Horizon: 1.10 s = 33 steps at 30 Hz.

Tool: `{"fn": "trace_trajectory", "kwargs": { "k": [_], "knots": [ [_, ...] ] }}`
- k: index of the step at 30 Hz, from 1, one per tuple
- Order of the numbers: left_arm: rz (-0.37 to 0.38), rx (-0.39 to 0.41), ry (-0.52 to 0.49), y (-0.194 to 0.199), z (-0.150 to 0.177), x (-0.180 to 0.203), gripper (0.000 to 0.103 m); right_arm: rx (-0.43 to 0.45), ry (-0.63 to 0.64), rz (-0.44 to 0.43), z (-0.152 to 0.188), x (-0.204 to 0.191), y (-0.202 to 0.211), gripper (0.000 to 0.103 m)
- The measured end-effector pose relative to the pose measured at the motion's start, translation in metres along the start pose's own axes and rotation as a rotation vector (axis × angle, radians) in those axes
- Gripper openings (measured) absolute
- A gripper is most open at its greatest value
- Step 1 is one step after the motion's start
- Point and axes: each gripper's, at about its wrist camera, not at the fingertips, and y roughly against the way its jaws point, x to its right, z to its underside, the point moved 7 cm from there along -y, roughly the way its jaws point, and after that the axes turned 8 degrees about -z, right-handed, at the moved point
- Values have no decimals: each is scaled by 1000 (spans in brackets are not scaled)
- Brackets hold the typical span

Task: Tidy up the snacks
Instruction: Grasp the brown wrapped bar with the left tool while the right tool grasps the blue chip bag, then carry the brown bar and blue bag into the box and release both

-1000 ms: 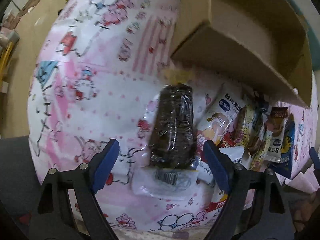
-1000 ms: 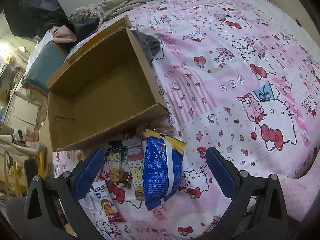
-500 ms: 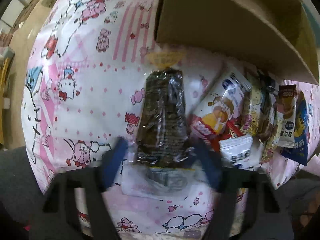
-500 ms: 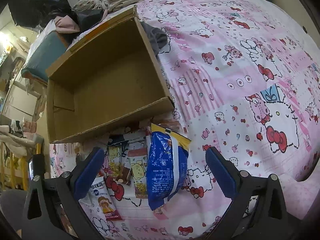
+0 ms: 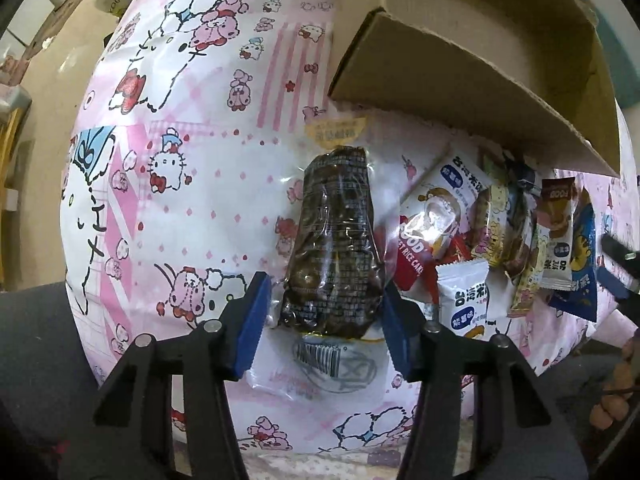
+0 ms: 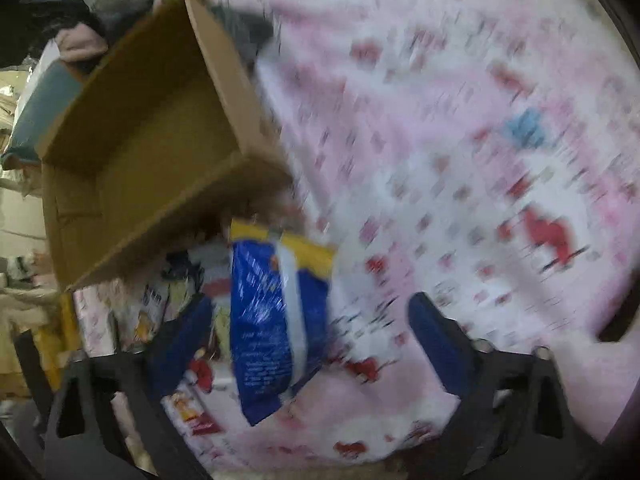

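Straddling dark snack pack, left gripper fingers touching its sides, long axis running ahead toward cardboard box; right gripper open, blurred.

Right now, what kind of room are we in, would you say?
Probably a bedroom. The snacks lie on a bed covered with a pink cartoon sheet, a cardboard box sits on it, and rumpled clothes are piled behind the box.
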Motion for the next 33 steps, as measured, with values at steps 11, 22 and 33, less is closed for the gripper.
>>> {"fn": "trace_trajectory", "kwargs": {
  "k": [11, 22, 33],
  "knots": [
    [15, 10, 8, -25, 6, -21, 48, 57, 5, -46, 6, 3, 15, 34],
    [44, 75, 42, 18, 21, -40, 47, 175, -35, -270, 15, -7, 72, 22],
    [28, 363, 1, 119, -37, -35, 46, 300, 76, -439, -1, -55, 113, 22]
  ]
}}
